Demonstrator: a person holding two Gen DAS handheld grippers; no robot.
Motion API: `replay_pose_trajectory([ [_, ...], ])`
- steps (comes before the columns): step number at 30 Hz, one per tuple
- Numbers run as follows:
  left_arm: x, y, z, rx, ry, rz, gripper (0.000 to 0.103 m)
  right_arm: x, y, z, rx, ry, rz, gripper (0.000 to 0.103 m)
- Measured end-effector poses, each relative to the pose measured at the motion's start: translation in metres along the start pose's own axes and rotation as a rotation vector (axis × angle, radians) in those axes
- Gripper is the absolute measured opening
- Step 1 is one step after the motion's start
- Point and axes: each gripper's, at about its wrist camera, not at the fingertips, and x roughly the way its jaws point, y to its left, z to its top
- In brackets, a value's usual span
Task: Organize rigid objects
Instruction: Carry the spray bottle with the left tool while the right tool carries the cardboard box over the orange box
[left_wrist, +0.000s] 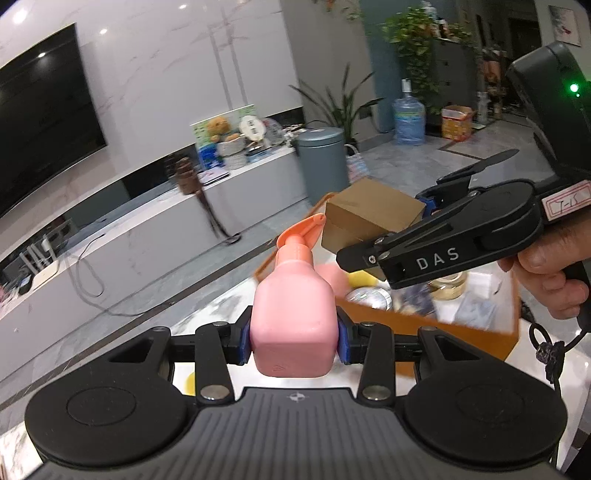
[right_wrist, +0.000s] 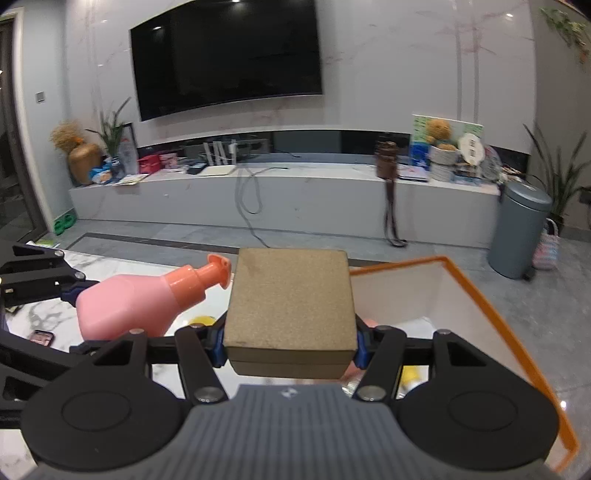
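Bottle (left_wrist: 293, 314) and box (right_wrist: 290, 310) are both in the air, so you are carrying 2 things at once toward the orange-rimmed tray (right_wrist: 509, 321). Your left gripper (left_wrist: 293, 338) pinches the pink bottle by its flat sides low on the body, blue pads (left_wrist: 341, 341) pressed against it, with the orange pump top pointing away and up. Your right gripper (right_wrist: 290, 345) clamps the tan box across its width, pads on both side walls, and the box sits level above the white marble table (right_wrist: 110, 273). In the left view the bottle's spout is very near the box's edge, so keep the 2 loads apart as you travel; a bump could twist either one in its grip. The tray already holds several small items, blurred here, among them something like a glass jar (left_wrist: 447, 286), so I would pick a bare patch of its floor for each piece before lowering. Bring one down at a time, set it flat, and only then loosen the pads.
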Motion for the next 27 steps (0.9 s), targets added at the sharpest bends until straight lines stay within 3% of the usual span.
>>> replay_pose_trajectory([
  [14,0.046,-0.047,0.027,0.016,0.032,-0.084,0.048,-0.022,-0.085,-0.01,0.195,0.071,-0.147,0.059],
  [27,0.098,-0.081,0.035,0.007,0.133,-0.129,0.048,0.0,-0.116,-0.019,0.203,0.172,-0.22,0.059],
])
